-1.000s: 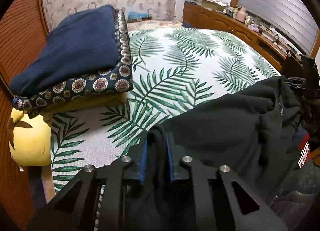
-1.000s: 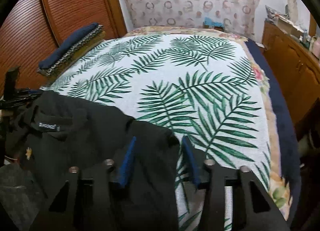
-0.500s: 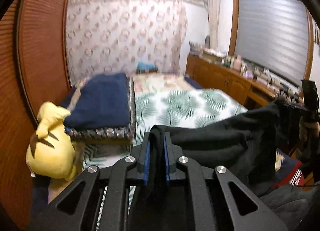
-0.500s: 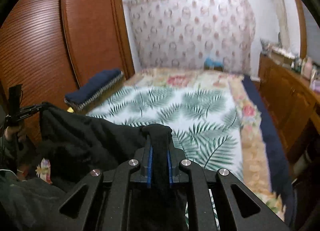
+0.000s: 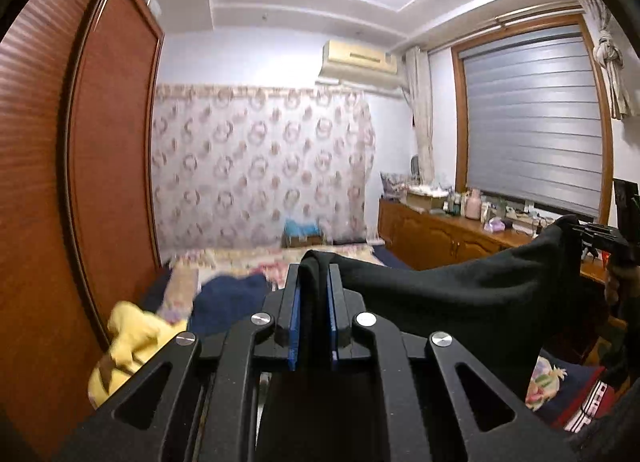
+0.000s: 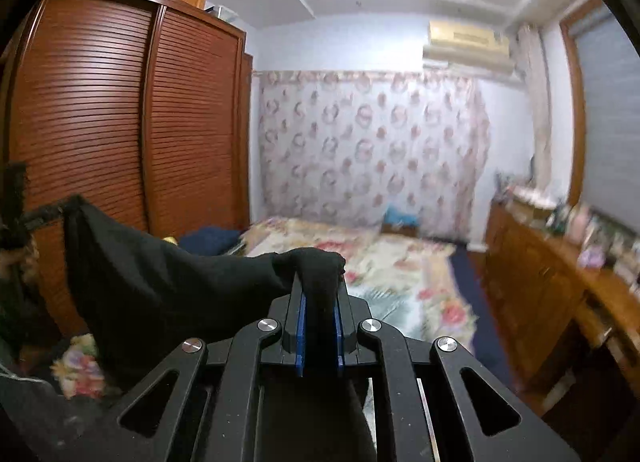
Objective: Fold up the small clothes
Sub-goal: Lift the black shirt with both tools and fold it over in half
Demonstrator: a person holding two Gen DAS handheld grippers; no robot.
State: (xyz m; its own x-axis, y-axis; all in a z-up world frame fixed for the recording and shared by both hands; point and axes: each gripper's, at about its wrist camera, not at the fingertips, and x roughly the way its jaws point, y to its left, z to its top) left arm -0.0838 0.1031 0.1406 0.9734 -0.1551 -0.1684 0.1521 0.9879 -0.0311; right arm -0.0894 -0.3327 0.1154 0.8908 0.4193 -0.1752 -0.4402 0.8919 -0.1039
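Note:
A black garment (image 5: 460,302) hangs stretched in the air between both grippers, above the bed. In the left wrist view my left gripper (image 5: 314,274) is shut on one bunched edge of it, cloth filling the gap between the blue pads (image 5: 295,326). The other end hangs from my right gripper (image 5: 592,234) at the far right. In the right wrist view my right gripper (image 6: 320,286) is shut on a fold of the black garment (image 6: 160,282), which runs left to the left gripper (image 6: 40,214). The garment's lower part is hidden below both views.
The bed (image 6: 400,258) with a floral and palm-leaf cover lies ahead and below. A folded navy blanket (image 5: 232,298) and a yellow plush toy (image 5: 128,346) sit at its left. A louvred wooden wardrobe (image 6: 120,122) stands on the left, a cluttered wooden sideboard (image 5: 448,234) on the right.
Both grippers have risen and tilted up, lifting the black garment off the bed and stretching it between them. The right gripper's jaws, open around the cloth a second ago, have shut on it.

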